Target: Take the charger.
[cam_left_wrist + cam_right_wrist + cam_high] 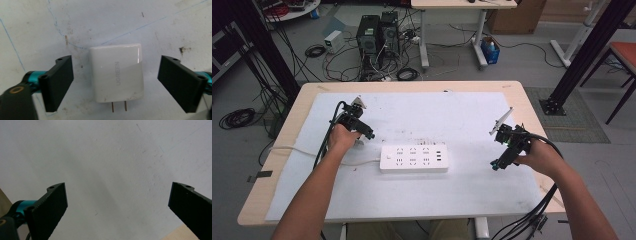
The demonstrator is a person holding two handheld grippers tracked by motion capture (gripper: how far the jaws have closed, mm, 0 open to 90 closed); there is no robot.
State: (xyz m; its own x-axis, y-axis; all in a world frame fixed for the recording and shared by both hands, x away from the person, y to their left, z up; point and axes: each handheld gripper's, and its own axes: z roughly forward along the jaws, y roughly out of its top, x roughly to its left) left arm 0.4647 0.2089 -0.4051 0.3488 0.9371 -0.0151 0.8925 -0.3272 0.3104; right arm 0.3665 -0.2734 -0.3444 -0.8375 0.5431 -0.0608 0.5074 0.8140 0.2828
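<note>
left gripper astride white charger
jaws apart, not touching it; charger lies flat between them, prongs pointing back toward the gripper. right gripper released, well apart.

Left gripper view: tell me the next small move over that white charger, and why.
Probably close the left gripper on the white charger. The charger lies flat on the mat between the black fingers, with a gap on each side, so neither presses on it yet. Its two prongs point toward the camera.
</note>
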